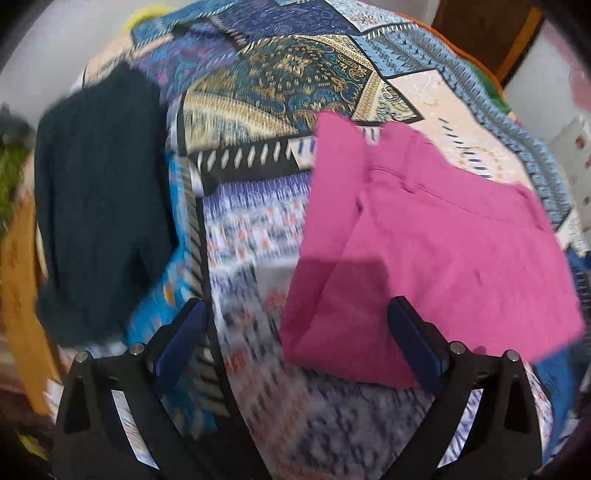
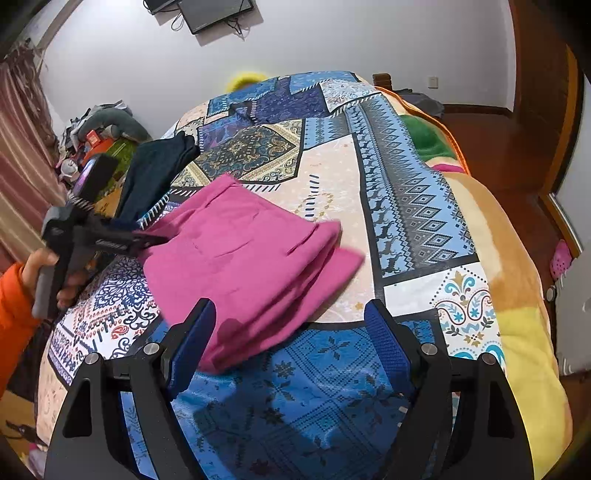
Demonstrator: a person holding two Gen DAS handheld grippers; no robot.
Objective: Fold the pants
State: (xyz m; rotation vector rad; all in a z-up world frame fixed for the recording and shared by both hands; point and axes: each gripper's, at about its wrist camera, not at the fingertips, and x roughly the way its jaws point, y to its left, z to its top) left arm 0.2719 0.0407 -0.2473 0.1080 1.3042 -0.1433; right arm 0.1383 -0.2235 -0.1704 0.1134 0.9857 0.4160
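Pants: pink pants [image 2: 251,254] are seen folded into a thick stack, laid flat on the bed, toward the near-left part of the patchwork cover.
Long axis: in the right wrist view it runs from upper left to lower right; layered fold edges are stepped at the right end, a seam or pocket line is seen on the top layer.
Left gripper: left gripper [image 1: 295,339] is pointed steeply down over the pants' near-left corner; fingers are spread wide, released, nothing clamped. One pad [image 1: 413,343] is seen over the pink cloth, the other over the cover; contact cannot be told, the view is blurred.
Right gripper: right gripper [image 2: 295,339] is held above the bed's near edge; fingers are parted, nothing grasped. The pants' near corner is seen just beside the left pad [image 2: 192,347].
Hand: a hand [image 2: 44,273] with an orange sleeve is seen on the left gripper's handle.
Other cloth: a dark teal garment [image 2: 155,173] is laid left of and behind the pants, apart from them.
In the way: nothing is set on top of the pants.
Surface: bed cover [image 2: 332,369] is patchwork in blue, cream and gold; a yellow-orange blanket [image 2: 517,295] is spread along its right side.
Room: white wall, a dark screen [image 2: 218,14] mounted high, wooden floor at right, clutter by a curtain at left.
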